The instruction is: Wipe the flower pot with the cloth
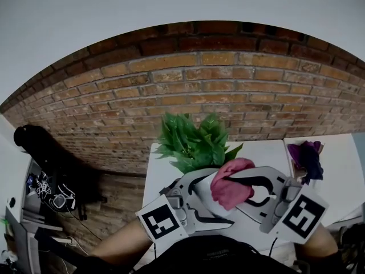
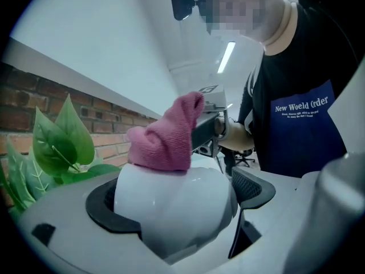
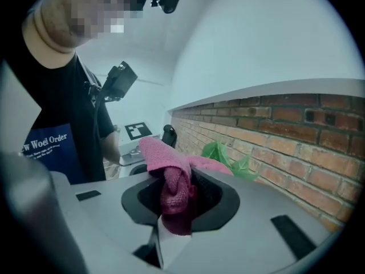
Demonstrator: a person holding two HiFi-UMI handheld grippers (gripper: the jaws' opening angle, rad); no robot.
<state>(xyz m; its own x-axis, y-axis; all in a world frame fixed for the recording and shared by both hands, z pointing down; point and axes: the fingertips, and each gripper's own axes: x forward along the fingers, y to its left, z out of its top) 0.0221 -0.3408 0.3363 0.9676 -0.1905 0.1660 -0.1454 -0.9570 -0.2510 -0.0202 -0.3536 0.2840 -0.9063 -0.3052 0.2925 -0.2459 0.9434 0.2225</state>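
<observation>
At six o'clock in the head view, the white flower pot is clamped between the jaws of the left gripper. The pink cloth is pinched in the closed jaws of the right gripper, set at four o'clock of the pot, and is laid touching the pot's side. The green leaves are seen at twelve o'clock of the pot. Beyond them a white table is seen, with a dark purple bundle at three o'clock of the leaves. Farthest off, the brick wall is seen.
</observation>
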